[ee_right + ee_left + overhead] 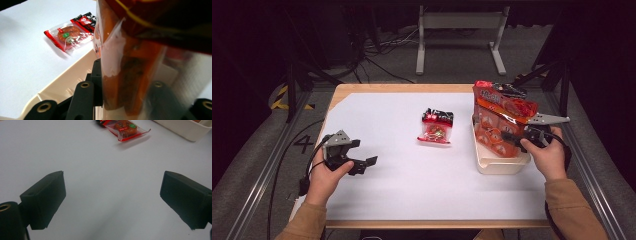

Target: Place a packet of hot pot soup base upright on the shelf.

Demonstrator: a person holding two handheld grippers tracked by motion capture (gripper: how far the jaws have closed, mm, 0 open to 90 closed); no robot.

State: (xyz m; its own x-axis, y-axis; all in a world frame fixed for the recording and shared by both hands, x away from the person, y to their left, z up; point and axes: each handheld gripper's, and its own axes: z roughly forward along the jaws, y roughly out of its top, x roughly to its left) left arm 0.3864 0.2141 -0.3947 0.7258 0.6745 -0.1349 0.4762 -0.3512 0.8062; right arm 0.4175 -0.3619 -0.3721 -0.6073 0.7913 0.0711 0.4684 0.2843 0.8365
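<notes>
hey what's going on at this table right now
A person works with two handheld grippers. The right gripper is shut on a large orange snack bag, holding it upright in a cream tray. The left gripper hovers open over the white table, holding nothing. A small snack packet lies mid-table.

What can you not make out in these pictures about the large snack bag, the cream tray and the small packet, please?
- Large snack bag: its lower end, hidden by the cream tray wall in the high view; its print is blurred in the right gripper view.
- Right gripper: far jaw hidden behind the bag.
- Small packet: cut off by the top edge in the left gripper view.
</notes>
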